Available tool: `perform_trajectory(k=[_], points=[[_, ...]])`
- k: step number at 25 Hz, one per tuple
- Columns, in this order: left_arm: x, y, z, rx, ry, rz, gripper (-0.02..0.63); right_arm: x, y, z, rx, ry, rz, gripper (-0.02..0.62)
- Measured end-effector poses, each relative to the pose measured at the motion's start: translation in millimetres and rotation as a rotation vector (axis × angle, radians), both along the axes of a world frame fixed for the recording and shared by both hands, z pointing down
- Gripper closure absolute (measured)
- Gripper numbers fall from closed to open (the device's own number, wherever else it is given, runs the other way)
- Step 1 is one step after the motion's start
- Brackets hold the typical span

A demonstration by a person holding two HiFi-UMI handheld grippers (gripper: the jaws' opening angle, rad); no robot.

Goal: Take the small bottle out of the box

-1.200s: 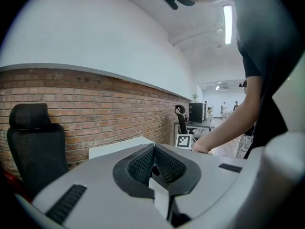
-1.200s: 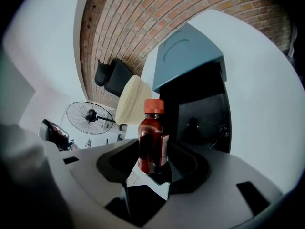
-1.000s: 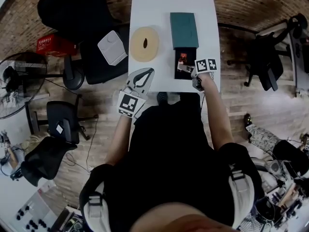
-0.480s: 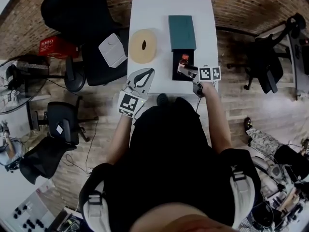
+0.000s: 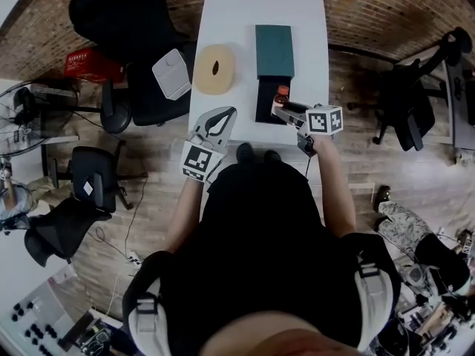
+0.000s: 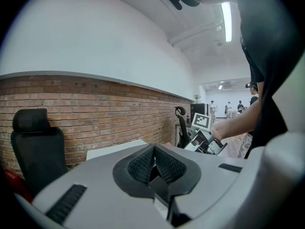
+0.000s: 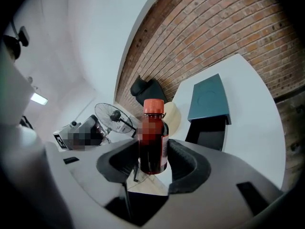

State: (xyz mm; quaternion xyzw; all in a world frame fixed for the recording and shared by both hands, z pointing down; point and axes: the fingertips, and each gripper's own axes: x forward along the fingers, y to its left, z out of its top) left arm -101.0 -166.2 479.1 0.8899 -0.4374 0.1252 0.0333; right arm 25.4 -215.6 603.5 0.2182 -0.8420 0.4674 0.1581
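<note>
We pinched the small bottle [image 7: 152,137] upright in our right tongs [image 5: 284,110], to clear the box [image 5: 266,102] below; our left tongs [image 6: 153,157] were pressed together, idle.

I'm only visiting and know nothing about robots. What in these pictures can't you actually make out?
- Small bottle, its label: blurred over in the right gripper view, too small in the head view.
- Inside of the black box: too dark in both views to tell if anything else is in it.
- Round beige thing: too small in the head view to name.
- Table, near edge: hidden by the person's torso.
</note>
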Motion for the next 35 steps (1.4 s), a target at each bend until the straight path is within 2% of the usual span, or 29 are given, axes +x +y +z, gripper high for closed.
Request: perform_trajectory(k=[8,14,18,23,33,35], points=[[33.2,9.2,-10.0,-0.010,-0.013,-0.036,0.586,23.3,11.7,-30.0,0.125,0.021,-0.115,0.408],[48.6,18.7,-10.1,-0.017,-0.025,-0.067,0.586,31.8,23.8,-36.0,0.151,0.014,-0.193,0.408],[66.4,26.2,-8.2,-0.023,-0.029,-0.082,0.586,42.8,29.3,-42.6,0.210,0.018,-0.232,0.408],[84.1,35.7,-4.2,-0.027,-0.035,-0.092,0.586,51.3,35.2,-51.0,0.292,0.025,-0.269,0.407],[109.9,54.4,-0.5,-0.027,-0.041,-0.128,0.586,66.9,50.1,-62.2,0.380,0.016,-0.312,0.407],[114.4,58.2,-0.5,-0.027,-0.045,-0.133,0.586,69.2,53.6,-67.3,0.429,0.008,-0.320,0.408]])
